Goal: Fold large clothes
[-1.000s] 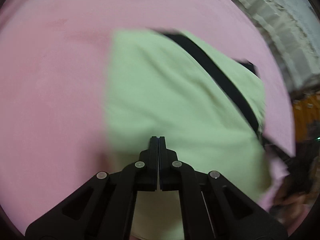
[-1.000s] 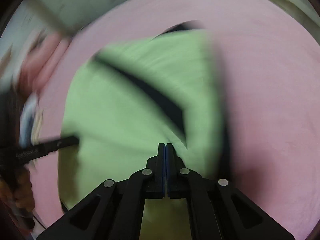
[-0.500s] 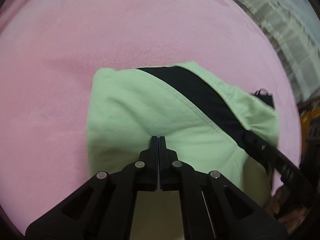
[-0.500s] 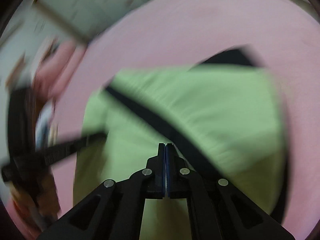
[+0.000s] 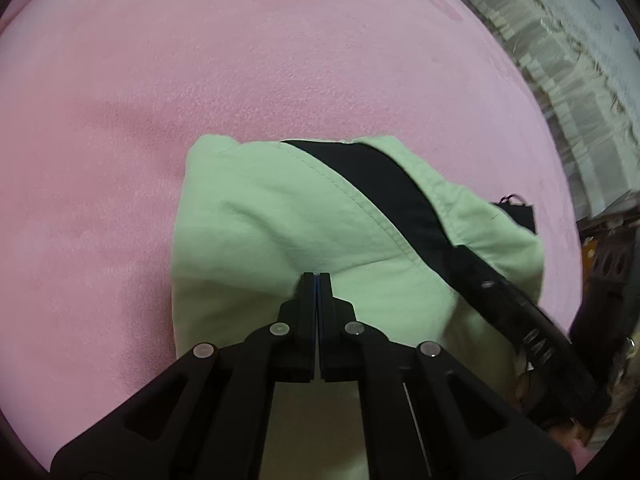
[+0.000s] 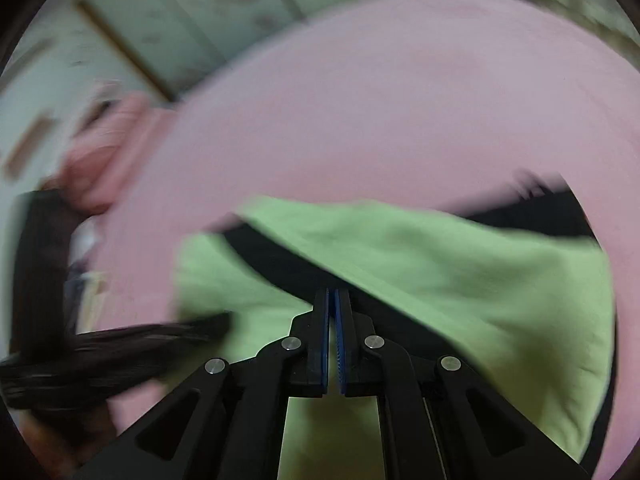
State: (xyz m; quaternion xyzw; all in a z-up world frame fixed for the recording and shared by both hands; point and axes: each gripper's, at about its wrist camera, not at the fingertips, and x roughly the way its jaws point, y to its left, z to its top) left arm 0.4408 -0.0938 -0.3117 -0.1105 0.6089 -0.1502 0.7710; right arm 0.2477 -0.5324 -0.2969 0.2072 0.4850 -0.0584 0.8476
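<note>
Green garment (image 5: 280, 220), lower in view, sharper

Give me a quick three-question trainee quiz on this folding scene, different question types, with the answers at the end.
1. True or false: the left gripper is open.
2. What colour is the stripe across the green garment?
3. The garment lies on: A) a bare wooden table, B) a pink blanket, C) a tiled floor.

Key: 1 false, it is shut, as is the right gripper; 2 black; 3 B.
</note>
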